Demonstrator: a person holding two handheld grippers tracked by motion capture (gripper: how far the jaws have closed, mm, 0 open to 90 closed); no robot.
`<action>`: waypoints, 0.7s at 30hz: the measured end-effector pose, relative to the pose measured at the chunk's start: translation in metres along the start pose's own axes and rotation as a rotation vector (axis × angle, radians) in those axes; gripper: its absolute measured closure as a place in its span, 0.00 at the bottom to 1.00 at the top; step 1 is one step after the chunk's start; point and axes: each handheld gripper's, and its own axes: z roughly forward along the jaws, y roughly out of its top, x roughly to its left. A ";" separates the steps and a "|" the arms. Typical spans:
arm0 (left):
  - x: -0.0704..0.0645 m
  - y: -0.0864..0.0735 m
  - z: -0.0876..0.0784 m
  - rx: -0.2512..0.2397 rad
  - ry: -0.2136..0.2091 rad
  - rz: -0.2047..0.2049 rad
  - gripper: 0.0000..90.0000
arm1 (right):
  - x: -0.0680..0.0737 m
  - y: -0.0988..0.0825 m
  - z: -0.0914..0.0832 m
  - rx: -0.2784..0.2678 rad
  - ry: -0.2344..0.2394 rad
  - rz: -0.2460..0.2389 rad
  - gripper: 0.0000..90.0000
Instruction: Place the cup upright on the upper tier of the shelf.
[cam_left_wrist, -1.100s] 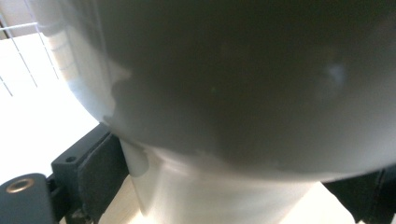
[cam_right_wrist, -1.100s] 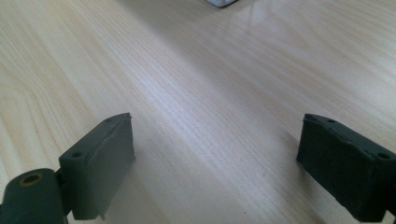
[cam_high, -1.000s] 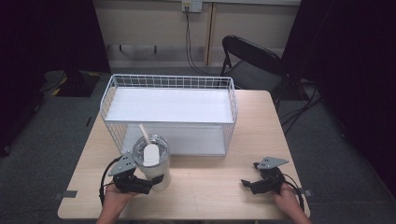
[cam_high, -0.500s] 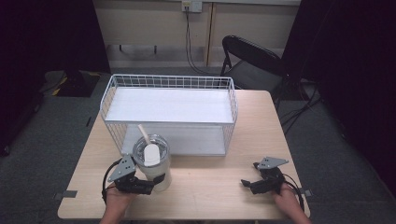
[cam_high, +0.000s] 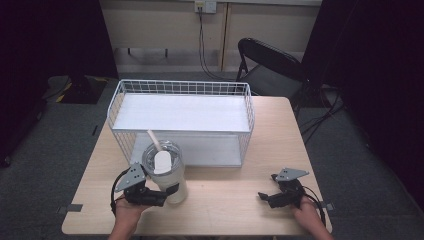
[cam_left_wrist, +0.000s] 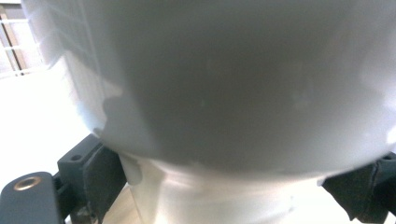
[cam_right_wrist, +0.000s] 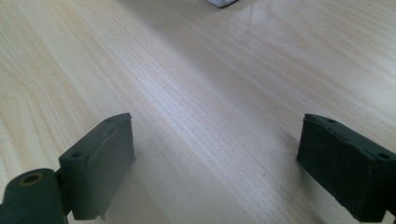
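Here, white tumbler (cam_high: 166, 172) with lid and straw upright on the worktop (cam_high: 240, 200), just before the wire basket (cam_high: 182, 120), left gripper (cam_high: 167, 192) with jaws clenched around its lower body, right gripper (cam_high: 262, 196) well apart, jaws released over bare wood.

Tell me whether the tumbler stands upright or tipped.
Upright: the tumbler stands on the table, lid up, left gripper around its base.
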 end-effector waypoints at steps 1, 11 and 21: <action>0.000 0.002 0.000 -0.001 0.000 -0.004 0.11 | 0.000 0.000 0.000 -0.001 0.000 0.000 0.11; 0.003 0.017 0.002 0.017 0.024 0.003 0.11 | 0.000 0.000 0.000 0.000 0.000 0.000 0.11; 0.006 0.030 0.004 0.032 0.033 -0.012 0.11 | 0.000 0.000 0.000 0.000 0.000 0.000 0.11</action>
